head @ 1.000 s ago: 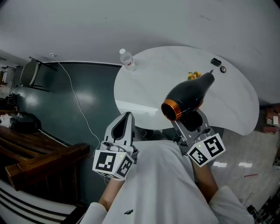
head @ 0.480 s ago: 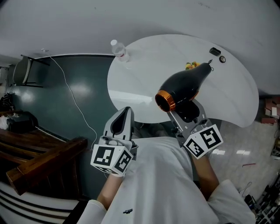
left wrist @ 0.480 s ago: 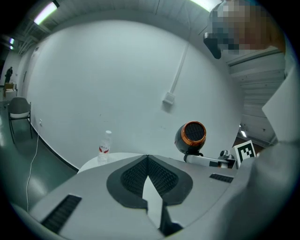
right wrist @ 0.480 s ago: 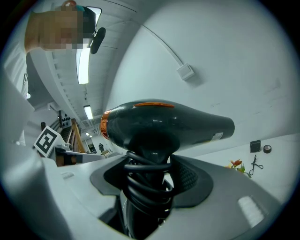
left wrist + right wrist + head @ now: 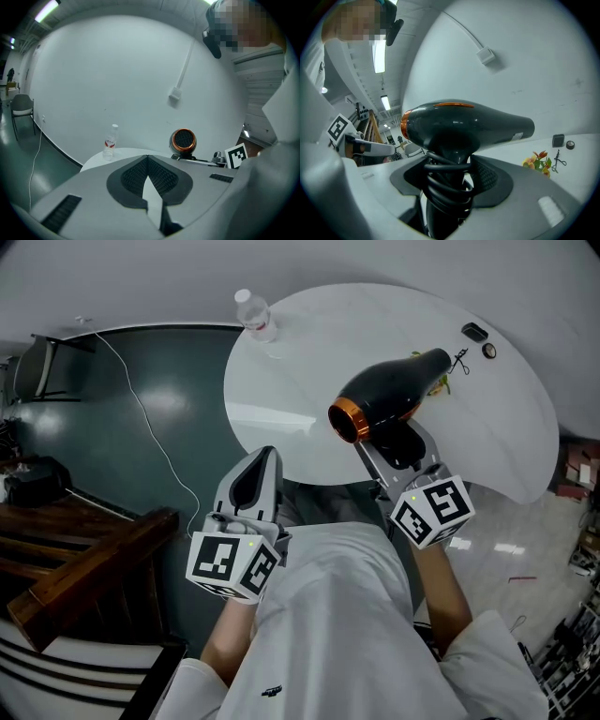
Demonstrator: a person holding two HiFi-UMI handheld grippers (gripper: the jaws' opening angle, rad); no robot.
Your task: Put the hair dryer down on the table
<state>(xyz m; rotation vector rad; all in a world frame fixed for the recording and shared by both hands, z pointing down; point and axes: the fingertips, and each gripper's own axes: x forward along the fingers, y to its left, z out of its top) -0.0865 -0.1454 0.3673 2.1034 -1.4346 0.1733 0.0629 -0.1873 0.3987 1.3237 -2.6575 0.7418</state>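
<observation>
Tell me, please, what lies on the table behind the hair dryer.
Beyond the hair dryer, held in the right gripper, small flowers lie on the white table, with a dark box farther back. In the head view the dryer's nozzle covers most of the flowers.

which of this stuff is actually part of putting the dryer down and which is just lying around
Job: hair dryer; right hand-held gripper, shut on its handle; white table.
Lying about: water bottle; small flowers; small black object; left hand-held gripper, shut and empty.

Head view steeply down over table [image 5: 281, 381], gripper views low, close, facing wall [image 5: 117, 70], all sharing hair dryer [image 5: 389, 397].
</observation>
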